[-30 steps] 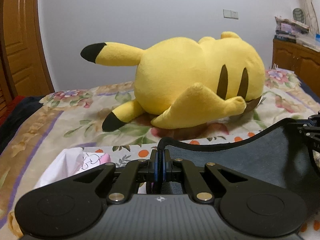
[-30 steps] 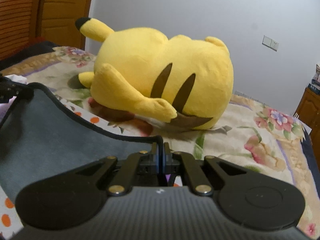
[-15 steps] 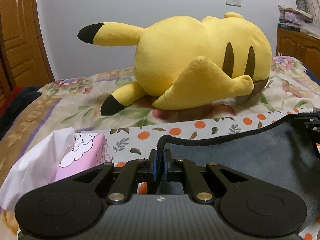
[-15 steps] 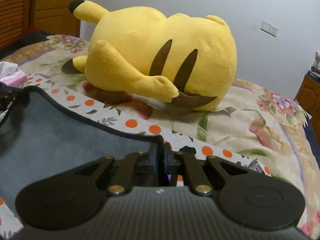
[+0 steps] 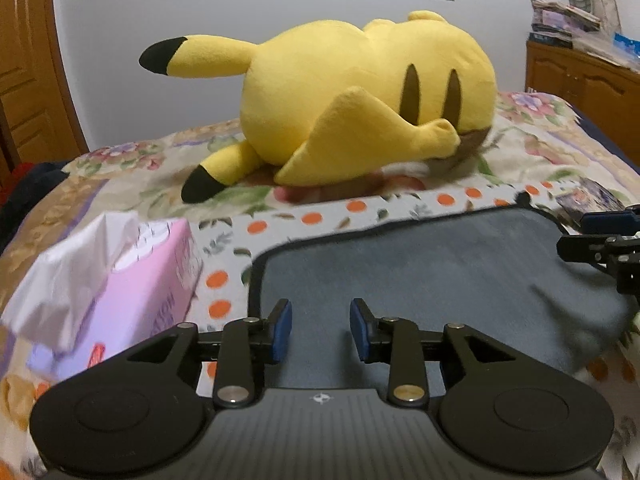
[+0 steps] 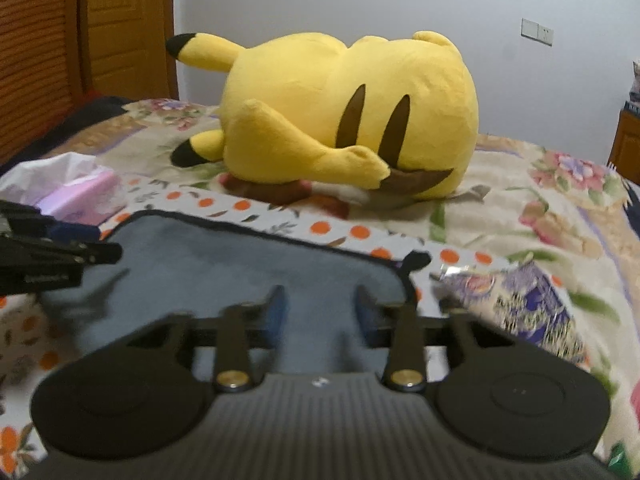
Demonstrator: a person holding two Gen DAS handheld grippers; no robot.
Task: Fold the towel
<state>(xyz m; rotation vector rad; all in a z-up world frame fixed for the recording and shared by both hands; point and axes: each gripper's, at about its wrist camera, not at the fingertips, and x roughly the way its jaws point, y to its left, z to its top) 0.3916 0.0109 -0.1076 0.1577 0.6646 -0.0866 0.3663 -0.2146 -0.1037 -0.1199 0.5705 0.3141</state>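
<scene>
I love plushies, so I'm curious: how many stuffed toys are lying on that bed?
1. A yellow plush toy lies on its side on the floral bedspread, beyond the gray towel. Others could sit outside the cameras' view.

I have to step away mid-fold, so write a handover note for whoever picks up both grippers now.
Left gripper: open, holding nothing, over the grey towel.
Right gripper: open, holding nothing, over the same towel.
Towel lies flat on the orange-dotted cloth, between the tissue box and the foil packet.
Done: one fold appears laid down.
Left: further folds, if wanted.
</scene>
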